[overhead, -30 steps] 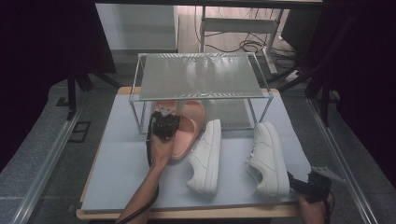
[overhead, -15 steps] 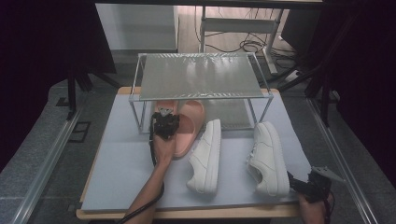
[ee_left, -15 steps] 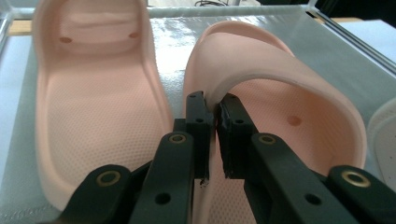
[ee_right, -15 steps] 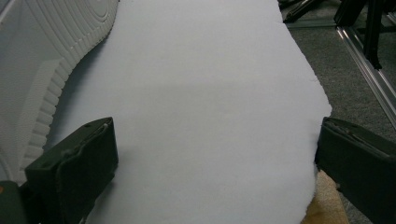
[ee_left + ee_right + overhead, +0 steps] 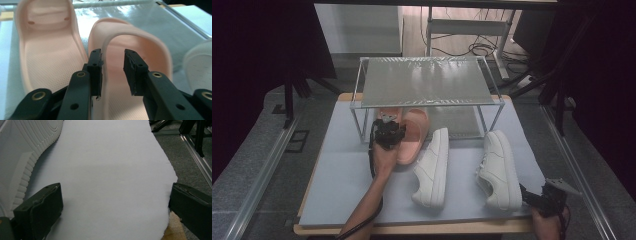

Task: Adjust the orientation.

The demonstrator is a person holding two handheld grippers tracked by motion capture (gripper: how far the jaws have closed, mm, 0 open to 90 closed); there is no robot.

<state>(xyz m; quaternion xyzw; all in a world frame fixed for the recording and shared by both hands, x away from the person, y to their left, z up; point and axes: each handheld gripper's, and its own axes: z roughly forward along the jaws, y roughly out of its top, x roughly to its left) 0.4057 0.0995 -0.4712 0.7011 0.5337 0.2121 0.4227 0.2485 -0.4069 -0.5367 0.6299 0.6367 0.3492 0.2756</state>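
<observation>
Grey mat [image 5: 342, 185]: left gripper [image 5: 112, 66] narrowly straddles pink slide's strap [image 5: 135, 37]; right gripper [image 5: 115, 205] wide

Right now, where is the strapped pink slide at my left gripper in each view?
High view: the pink slide lies at the rack's front edge, left of centre.
Left gripper view: centre, strap arching over the open left gripper.
Right gripper view: looks across the mat.
Landmark: middle white sneaker, at the left gripper view's right edge.
</observation>
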